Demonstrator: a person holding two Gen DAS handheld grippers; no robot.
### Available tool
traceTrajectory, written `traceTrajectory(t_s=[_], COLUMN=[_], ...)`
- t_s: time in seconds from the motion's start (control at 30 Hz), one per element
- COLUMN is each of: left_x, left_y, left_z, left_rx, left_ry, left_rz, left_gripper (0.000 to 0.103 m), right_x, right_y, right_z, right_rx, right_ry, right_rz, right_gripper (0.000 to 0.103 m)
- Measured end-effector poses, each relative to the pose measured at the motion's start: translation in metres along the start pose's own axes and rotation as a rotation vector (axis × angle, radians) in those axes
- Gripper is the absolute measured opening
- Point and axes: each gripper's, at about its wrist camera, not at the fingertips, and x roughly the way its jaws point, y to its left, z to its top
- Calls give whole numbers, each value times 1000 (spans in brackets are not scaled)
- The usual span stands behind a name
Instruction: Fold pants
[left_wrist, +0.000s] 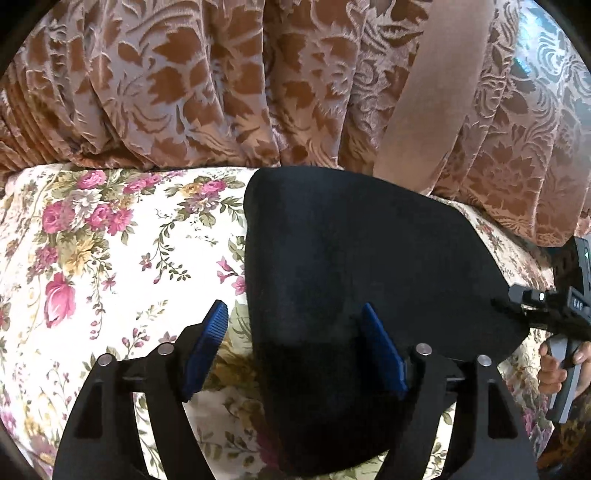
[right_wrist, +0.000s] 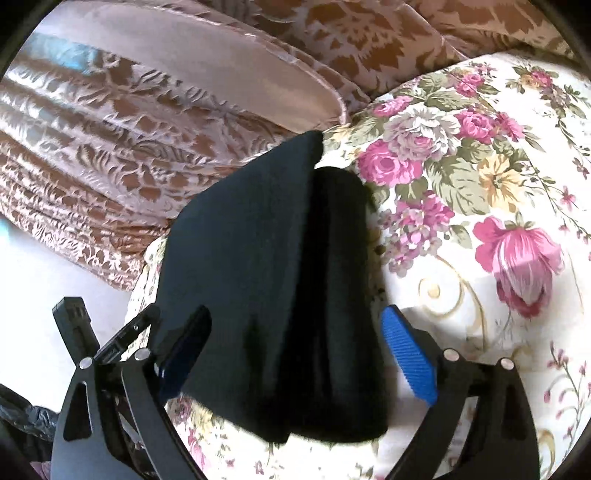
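Left gripper (left_wrist: 295, 354): blue ribbed pads spread wide, nothing pinched; one pad over the cloth, the other over bare sheet. Right gripper (right_wrist: 295, 363): jaws equally wide, straddling the near end, pads clear of the fabric. The black folded soft-fabric pants (right_wrist: 273, 288) lie flat on the floral-print bedsheet (left_wrist: 110, 258), long axis running away from both tools toward the brown patterned velvet curtain (left_wrist: 184, 92). Judgement: both equally near; folded bundle looks released.

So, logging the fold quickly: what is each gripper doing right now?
Left gripper: open, holding nothing, over folded black fabric pants.
Right gripper: open, holding nothing.
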Motion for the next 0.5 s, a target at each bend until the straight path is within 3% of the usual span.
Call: traceTrajectory(t_s=[0.1, 0.23, 0.33, 0.5], left_x=[-6, -5, 0, -19], left_y=[-9, -16, -16, -18], left_z=[-2, -10, -16, -17], left_rx=[18, 58, 57, 36], left_ry=[-19, -6, 10, -30], left_rz=[23, 54, 71, 66], left_gripper=[74, 74, 74, 75], right_x=[0, 16, 16, -6], right_y=[3, -5, -6, 4], right_z=[-8, -17, -23, -23], right_rx=[-24, -25, -18, 12], right_ry=[4, 30, -5, -80], right_rz=[-32, -165, -164, -186], right_gripper=[93, 92, 93, 96])
